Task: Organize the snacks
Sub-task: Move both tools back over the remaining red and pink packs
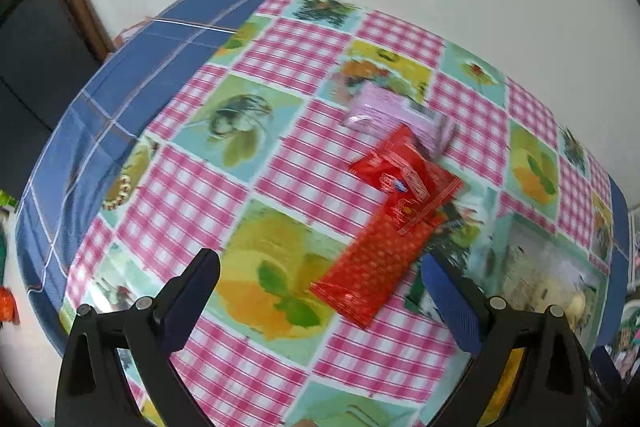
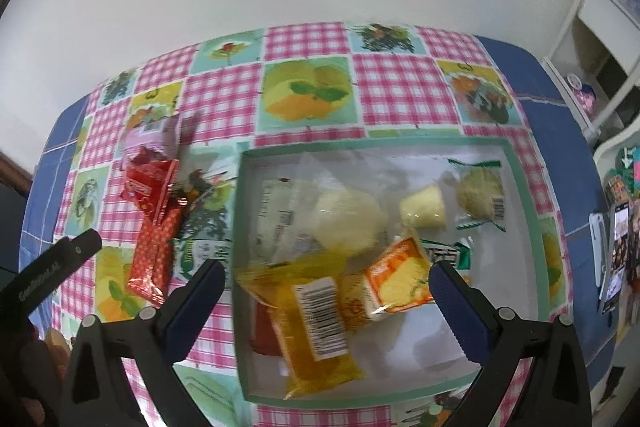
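Both grippers, left gripper (image 1: 320, 287) and right gripper (image 2: 326, 291), are hanging spread and empty; most snacks are filling the box (image 2: 520, 163), while red packets (image 1: 376, 259) and a pink packet (image 1: 394, 115) are waiting outside.

We see a glossy, wipe-clean tablecloth (image 1: 304, 163) lying over a matt blue checked cloth (image 1: 100, 115). On the tablecloth, the red packets (image 1: 384, 223) are shiny crinkled foil, and the pink packet (image 1: 394, 115) behind them looks like softer, duller plastic. Beside them, the shallow box (image 2: 524, 211) seems matt card, its snacks in clear, glossy film. Both grippers' fingers (image 1: 192, 299) are matt black plastic with ribbed blue pads (image 2: 460, 311).
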Motion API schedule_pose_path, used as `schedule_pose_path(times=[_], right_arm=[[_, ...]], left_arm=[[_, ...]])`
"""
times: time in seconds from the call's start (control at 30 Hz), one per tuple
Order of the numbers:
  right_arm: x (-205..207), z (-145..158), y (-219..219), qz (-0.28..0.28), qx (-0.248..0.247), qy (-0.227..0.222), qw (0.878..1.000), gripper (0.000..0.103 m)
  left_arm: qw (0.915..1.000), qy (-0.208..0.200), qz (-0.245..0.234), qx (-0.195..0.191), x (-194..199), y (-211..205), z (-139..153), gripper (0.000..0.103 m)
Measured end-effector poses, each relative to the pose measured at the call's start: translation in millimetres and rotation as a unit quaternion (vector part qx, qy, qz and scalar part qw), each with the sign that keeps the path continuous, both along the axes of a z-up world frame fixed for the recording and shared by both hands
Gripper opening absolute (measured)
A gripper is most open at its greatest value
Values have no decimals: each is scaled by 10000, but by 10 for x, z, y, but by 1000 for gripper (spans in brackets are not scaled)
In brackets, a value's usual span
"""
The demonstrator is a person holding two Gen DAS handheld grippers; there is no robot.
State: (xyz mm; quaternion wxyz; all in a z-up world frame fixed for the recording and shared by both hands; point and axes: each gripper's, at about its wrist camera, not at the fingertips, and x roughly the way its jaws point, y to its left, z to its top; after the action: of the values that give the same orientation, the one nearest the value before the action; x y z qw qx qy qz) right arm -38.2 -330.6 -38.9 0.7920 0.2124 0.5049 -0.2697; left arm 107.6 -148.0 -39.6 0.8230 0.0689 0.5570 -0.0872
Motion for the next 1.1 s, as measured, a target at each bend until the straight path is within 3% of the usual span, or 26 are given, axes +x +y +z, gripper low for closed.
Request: schedule_pose_path(times=[0.4, 0.67, 1.1], right_arm=[[384, 208, 625, 822, -117, -385, 9958, 103], [630, 108, 928, 1127, 235, -514, 9920, 103], [821, -186, 840, 1030, 574, -540, 9916, 103]], left_arm=[[9982, -56, 588, -86, 297, 518, 75, 100], [9960, -6, 882, -151, 459, 806, 80, 100], [9976, 394, 560, 101, 533, 660, -311, 100]])
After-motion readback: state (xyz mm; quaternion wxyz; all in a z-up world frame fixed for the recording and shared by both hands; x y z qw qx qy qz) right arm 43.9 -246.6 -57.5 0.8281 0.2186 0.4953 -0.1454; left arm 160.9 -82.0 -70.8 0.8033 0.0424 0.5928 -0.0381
